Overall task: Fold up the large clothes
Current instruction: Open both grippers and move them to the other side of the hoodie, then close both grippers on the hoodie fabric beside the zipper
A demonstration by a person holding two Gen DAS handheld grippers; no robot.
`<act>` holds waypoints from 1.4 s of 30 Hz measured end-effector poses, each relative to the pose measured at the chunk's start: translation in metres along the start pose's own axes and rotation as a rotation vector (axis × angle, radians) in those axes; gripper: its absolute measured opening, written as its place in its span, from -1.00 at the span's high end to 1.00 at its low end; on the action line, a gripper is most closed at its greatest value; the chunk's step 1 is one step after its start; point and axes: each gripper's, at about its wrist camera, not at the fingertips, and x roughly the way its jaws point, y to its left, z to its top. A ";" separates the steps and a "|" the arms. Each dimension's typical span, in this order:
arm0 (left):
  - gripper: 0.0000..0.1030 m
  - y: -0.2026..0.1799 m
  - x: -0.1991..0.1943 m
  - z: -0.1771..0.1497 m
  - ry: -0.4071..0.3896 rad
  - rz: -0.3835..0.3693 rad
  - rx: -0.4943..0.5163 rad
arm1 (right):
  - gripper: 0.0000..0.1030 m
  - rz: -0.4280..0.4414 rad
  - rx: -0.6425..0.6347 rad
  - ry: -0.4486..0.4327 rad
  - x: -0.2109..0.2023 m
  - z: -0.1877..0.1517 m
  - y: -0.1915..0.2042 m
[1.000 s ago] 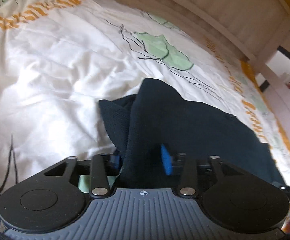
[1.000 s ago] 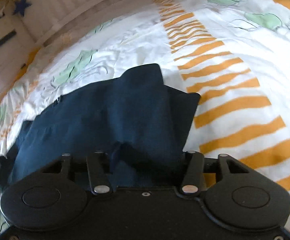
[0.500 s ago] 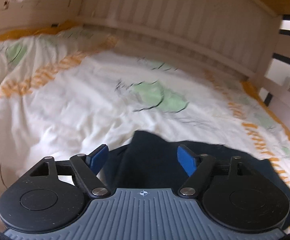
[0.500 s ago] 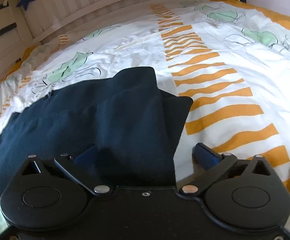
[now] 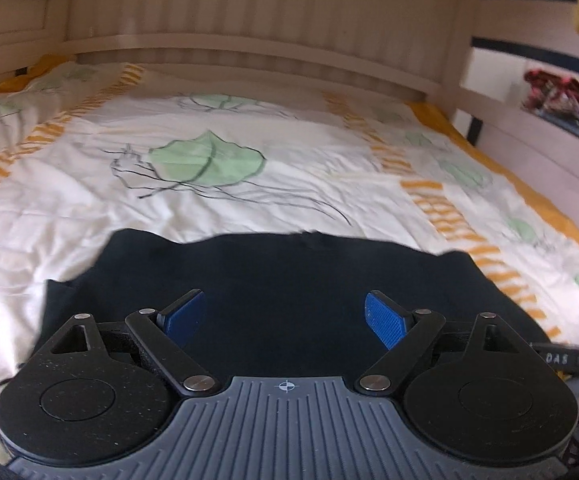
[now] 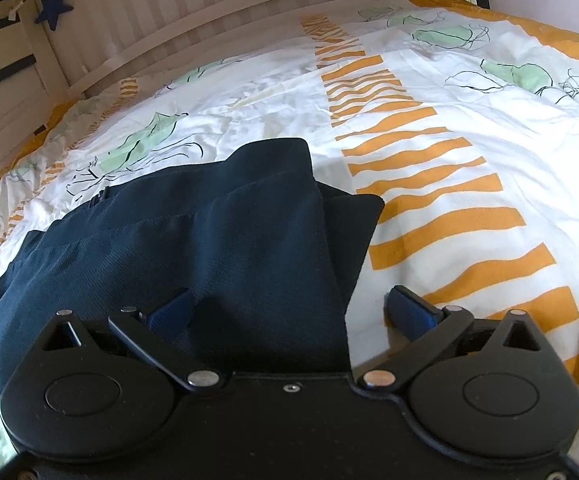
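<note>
Across the white leaf-and-stripe duvet, at six o'clock in both views: dark navy garment, folded and lying flat. Over it, right gripper spread wide and empty; left gripper opening, gripping nothing.

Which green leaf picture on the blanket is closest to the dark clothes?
In the left wrist view, the big green leaf in the middle of the blanket. It sits just beyond the dark garment, while the other leaves are smaller and lie farther off toward the edges.
</note>
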 end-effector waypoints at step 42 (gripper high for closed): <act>-0.12 -0.026 0.048 0.011 0.105 0.035 -0.016 | -0.99 0.111 0.292 -0.046 -0.023 0.005 -0.032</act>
